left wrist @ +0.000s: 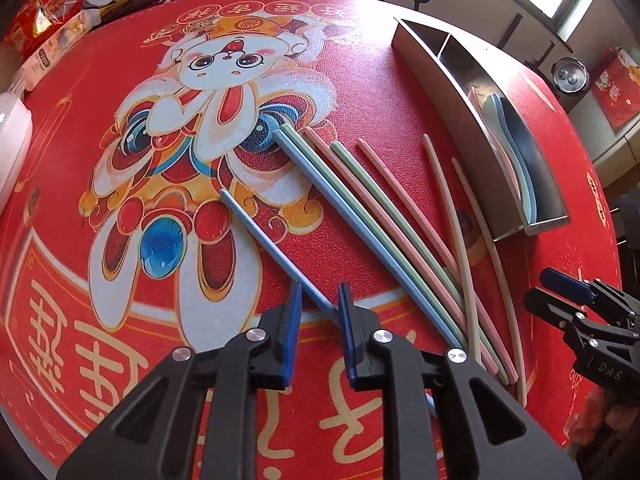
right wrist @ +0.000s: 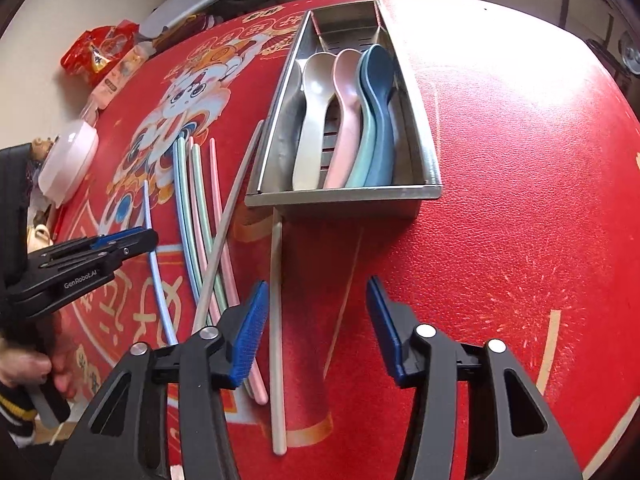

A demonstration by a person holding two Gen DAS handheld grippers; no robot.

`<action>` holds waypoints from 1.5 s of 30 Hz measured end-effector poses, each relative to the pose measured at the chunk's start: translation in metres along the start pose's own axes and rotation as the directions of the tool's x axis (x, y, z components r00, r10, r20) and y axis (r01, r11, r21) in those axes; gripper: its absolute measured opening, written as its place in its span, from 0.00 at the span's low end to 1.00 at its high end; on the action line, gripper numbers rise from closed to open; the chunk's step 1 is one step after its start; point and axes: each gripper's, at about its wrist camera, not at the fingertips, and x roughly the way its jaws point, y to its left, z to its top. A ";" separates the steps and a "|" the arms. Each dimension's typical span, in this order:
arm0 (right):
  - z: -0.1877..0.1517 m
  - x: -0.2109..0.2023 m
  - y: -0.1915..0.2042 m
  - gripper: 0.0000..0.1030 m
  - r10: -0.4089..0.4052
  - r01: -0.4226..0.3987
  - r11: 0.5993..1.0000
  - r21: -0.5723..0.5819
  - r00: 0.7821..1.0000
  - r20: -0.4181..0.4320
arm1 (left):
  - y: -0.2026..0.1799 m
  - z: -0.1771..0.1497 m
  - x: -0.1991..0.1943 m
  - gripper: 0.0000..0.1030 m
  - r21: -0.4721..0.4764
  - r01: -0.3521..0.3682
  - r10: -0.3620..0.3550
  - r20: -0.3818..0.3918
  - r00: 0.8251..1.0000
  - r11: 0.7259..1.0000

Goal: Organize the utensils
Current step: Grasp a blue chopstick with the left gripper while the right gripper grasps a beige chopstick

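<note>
The left gripper point(left wrist: 320, 300) is hovering low over the red worktop point(left wrist: 400, 80) with its jaws spread, straddling the near end of the lone blue chopstick point(left wrist: 272, 244); the stick is lying between the pads, seemingly touching the right one, but it is not pinched. That chopstick is lying apart from the others, probably why it is being lined up on its own.

The remaining chopsticks point(left wrist: 384, 220), 7 that I can count in blue, green, pink and beige, are fanning out loose on the worktop just beside the steel tray point(right wrist: 344, 194). 4 spoons point(right wrist: 348, 116) are already lying side by side in the tray's near compartment, bowls pointing away, while the far compartment is looking empty and is likely meant for the chopsticks.

The right gripper point(right wrist: 316, 320) is waiting near the tray's front edge, jaws spread wide and gripping nothing, with a beige chopstick point(right wrist: 277, 340) running past its left pad. Spoons appear sorted; chopsticks are yet to go in.
</note>
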 end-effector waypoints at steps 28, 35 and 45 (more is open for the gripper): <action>-0.006 0.012 0.028 0.06 -0.047 0.045 0.991 -0.129 0.999 -0.010 | -0.004 -0.009 0.001 0.29 -0.028 0.016 -0.016 0.010 1.000 0.999; -0.007 0.012 0.028 0.06 -0.048 0.047 0.991 -0.126 0.999 -0.004 | -0.003 -0.008 0.001 0.26 -0.063 -0.016 0.017 0.023 1.000 0.998; -0.008 0.012 0.030 0.06 -0.061 0.061 0.990 -0.128 0.998 0.005 | 0.006 -0.010 0.000 0.11 -0.085 -0.004 0.007 0.033 0.999 0.996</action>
